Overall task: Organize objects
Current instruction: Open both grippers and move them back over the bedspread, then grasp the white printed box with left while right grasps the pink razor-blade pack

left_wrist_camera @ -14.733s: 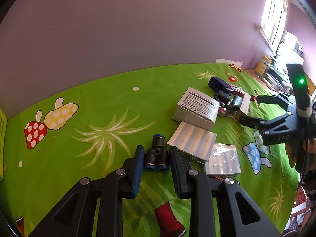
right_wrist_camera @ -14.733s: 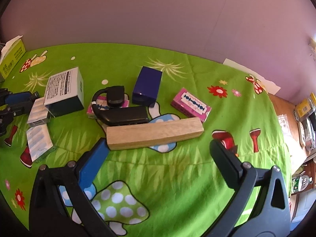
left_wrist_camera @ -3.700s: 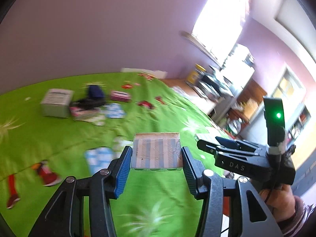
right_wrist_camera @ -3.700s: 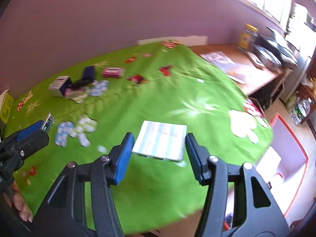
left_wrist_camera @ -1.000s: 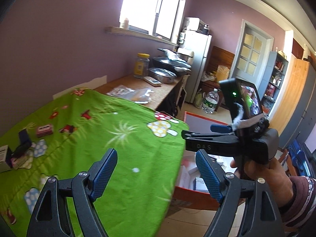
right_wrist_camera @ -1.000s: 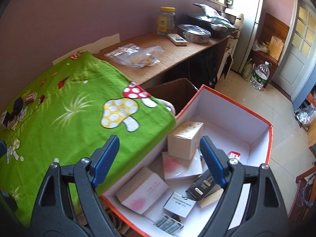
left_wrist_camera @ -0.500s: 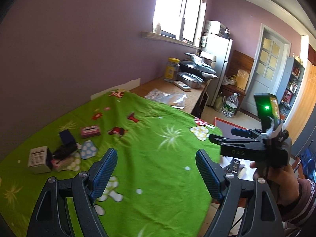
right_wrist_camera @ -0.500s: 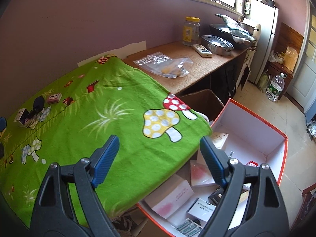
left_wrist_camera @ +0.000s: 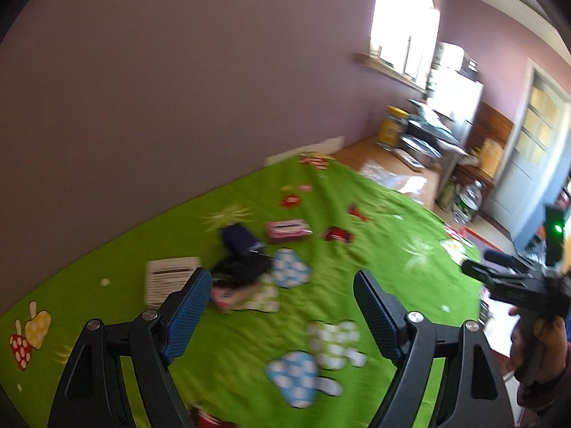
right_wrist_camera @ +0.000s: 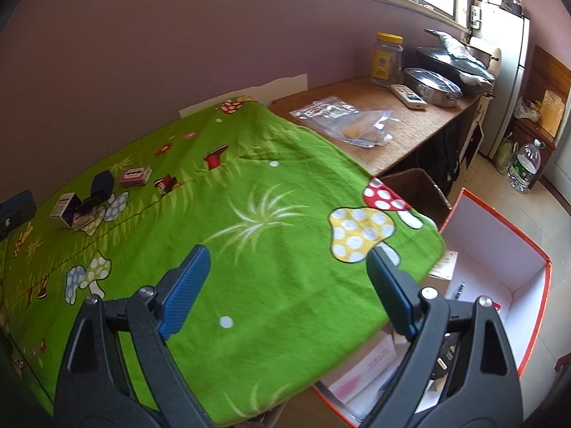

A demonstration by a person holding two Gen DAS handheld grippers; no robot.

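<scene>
My left gripper (left_wrist_camera: 282, 306) is open and empty above the green mushroom cloth (left_wrist_camera: 357, 278). Beyond it lie a white labelled box (left_wrist_camera: 169, 281), a black device (left_wrist_camera: 246, 269), a dark blue box (left_wrist_camera: 237, 240) and a pink box (left_wrist_camera: 287, 230). My right gripper (right_wrist_camera: 285, 292) is open and empty over the cloth's near end (right_wrist_camera: 249, 267). The same objects lie far left in the right wrist view: white box (right_wrist_camera: 64, 207), dark blue box (right_wrist_camera: 101, 182), pink box (right_wrist_camera: 135, 175). The right gripper also shows in the left wrist view (left_wrist_camera: 514, 281). The left wrist view is blurred.
An orange-rimmed white box (right_wrist_camera: 499, 285) stands on the floor at the cloth's right end, holding several packages. A brown carton (right_wrist_camera: 417, 185) is behind it. A wooden counter (right_wrist_camera: 392, 132) carries plastic bags, a jar (right_wrist_camera: 386, 59) and pans. The purple wall runs behind the table.
Both open, empty grippers have swung left, away from the floor box and back over the cloth. The left one now faces the remaining objects at closer range.
</scene>
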